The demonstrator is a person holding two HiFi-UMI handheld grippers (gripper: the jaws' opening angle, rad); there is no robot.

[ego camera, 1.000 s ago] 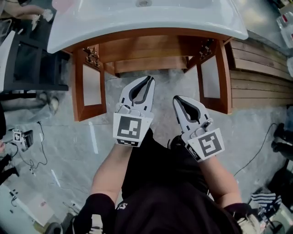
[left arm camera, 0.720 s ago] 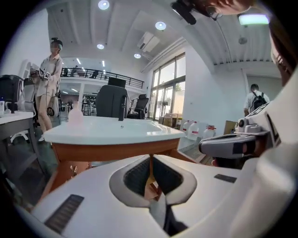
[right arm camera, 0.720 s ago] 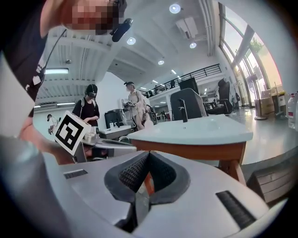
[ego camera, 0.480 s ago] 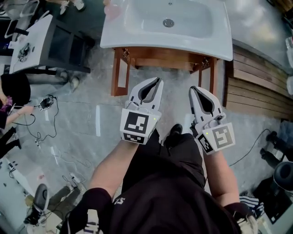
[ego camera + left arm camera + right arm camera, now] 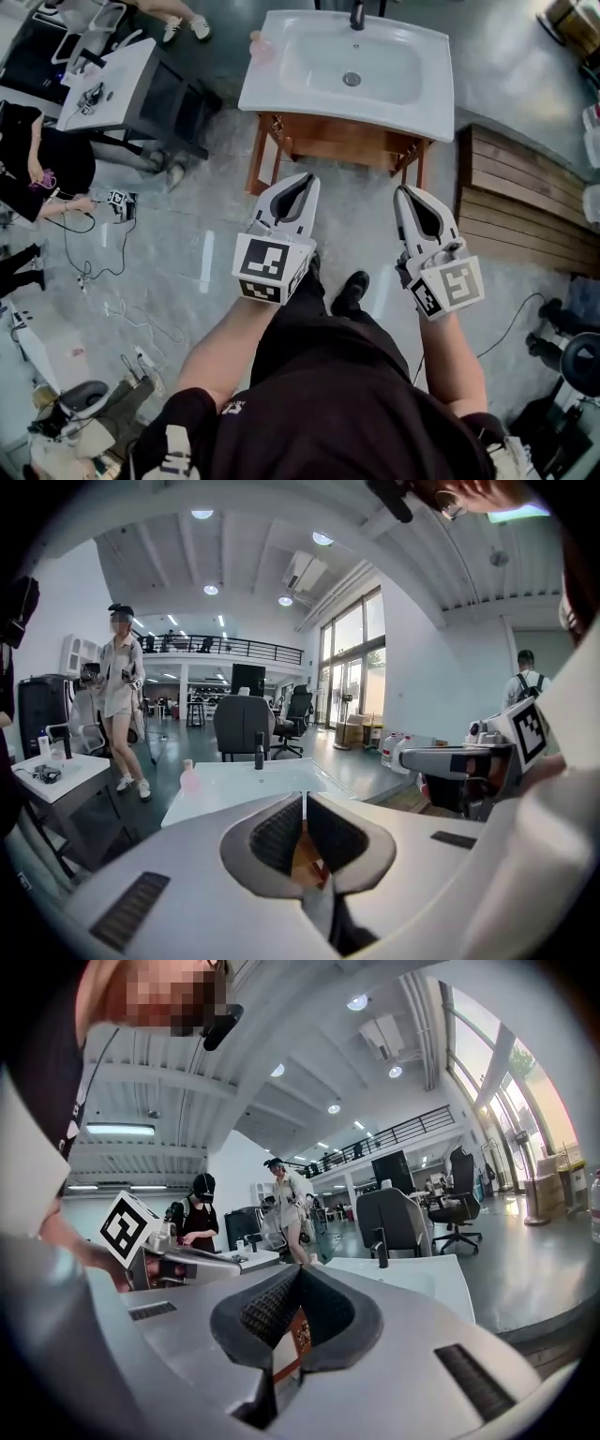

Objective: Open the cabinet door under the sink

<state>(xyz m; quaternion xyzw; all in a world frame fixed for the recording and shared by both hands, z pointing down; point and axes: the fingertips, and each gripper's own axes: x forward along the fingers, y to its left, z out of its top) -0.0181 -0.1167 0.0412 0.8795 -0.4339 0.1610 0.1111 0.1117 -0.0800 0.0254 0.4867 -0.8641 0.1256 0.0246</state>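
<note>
Wood-brown under a white sink (image 5: pixel 281 94), the cabinet (image 5: pixel 342 139) sits at the upper centre of the head view. Its doors look swung outward. The left door (image 5: pixel 263 155) juts down from the cabinet's left corner and the right door (image 5: pixel 419 167) from its right corner, both seen nearly edge-on. The left hand-held gripper (image 5: pixel 307 177) is in the middle of the frame, just below the left door in the picture and apart from it. In its own view (image 5: pixel 303 799) the jaws are drawn together with only a thin slit between the ribbed pads, and nothing is held. The right hand-held gripper (image 5: pixel 405 191) lies below the right door and also touches nothing. Its own view (image 5: pixel 300 1269) shows the jaws closed tip to tip and empty. A dark faucet (image 5: pixel 357 14) stands at the sink's far edge and a pink bottle (image 5: pixel 189 778) on its left corner. The person's shoes (image 5: pixel 352 291) rest on the grey floor (image 5: pixel 187 234) between the two tools. Plank decking (image 5: pixel 506 206) fills the right side, and a small table (image 5: pixel 108 80) occupies the upper left.
</note>
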